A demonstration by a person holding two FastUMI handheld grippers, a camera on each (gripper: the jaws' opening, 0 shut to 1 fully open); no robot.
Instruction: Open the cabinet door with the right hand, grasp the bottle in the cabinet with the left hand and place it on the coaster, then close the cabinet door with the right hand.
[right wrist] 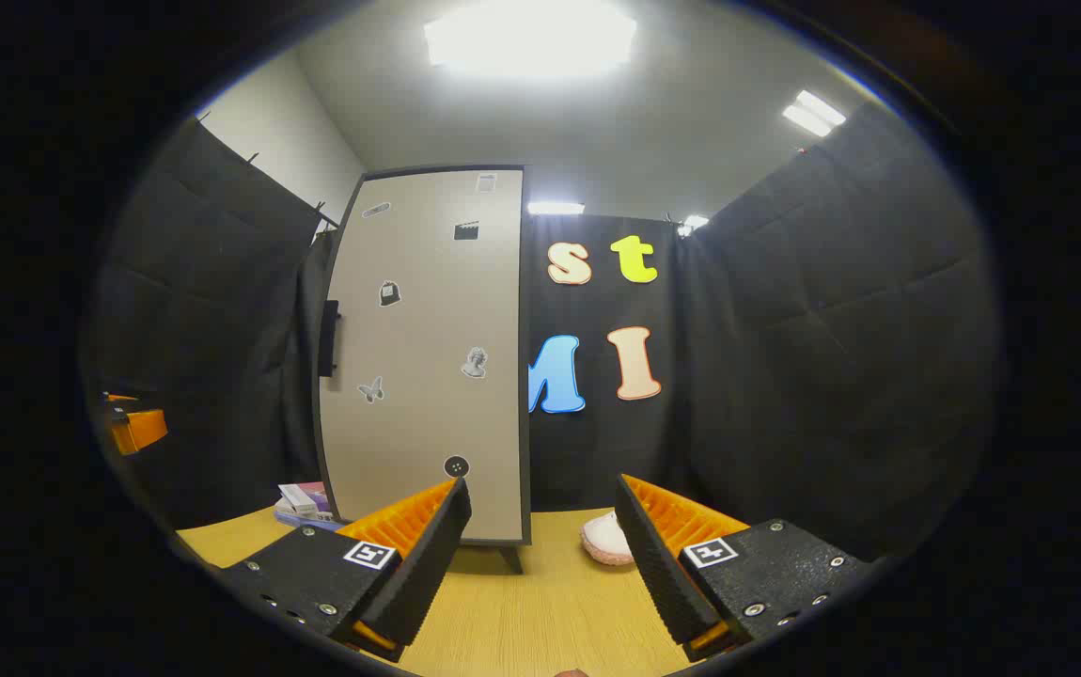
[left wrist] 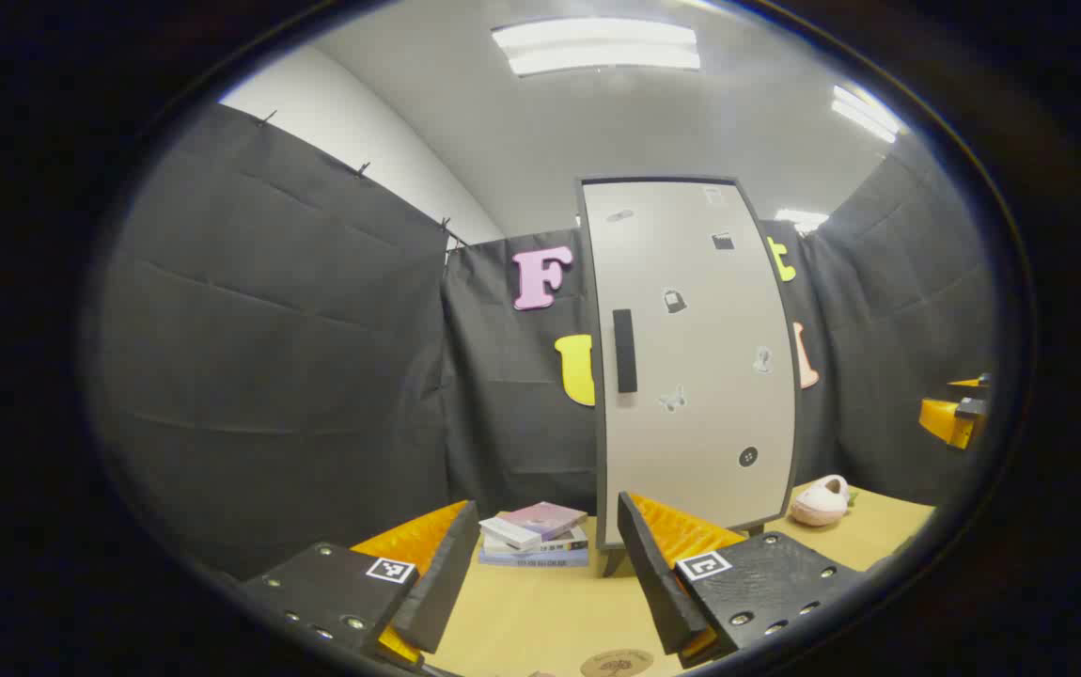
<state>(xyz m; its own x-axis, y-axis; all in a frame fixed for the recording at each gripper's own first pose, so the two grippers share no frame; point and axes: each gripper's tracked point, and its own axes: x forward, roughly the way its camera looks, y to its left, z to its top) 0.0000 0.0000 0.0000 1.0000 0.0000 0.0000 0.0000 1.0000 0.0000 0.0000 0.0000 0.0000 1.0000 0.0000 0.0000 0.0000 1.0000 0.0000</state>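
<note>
Cabinet door [left wrist: 691, 357]: closed, upright at the table's far side; handle [left wrist: 625, 350] on its left.
Coaster [left wrist: 616, 663]: near table edge.
Left gripper [left wrist: 540, 574]: fingers apart, empty.
Right gripper [right wrist: 540, 555]: fingers apart, empty.

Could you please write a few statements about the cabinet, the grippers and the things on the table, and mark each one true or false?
1. The cabinet door is shut. True.
2. The left gripper grips the door handle. False: its jaws stand open and empty, short of the cabinet.
3. A stack of books lies on the table left of the cabinet in the left gripper view. True.
4. The right gripper holds the bottle. False: its jaws are open and empty.
5. A pink slipper lies on the table on the cabinet's other side. True.
6. The coaster lies on top of the books. False: it lies on the table near the left gripper.
</note>
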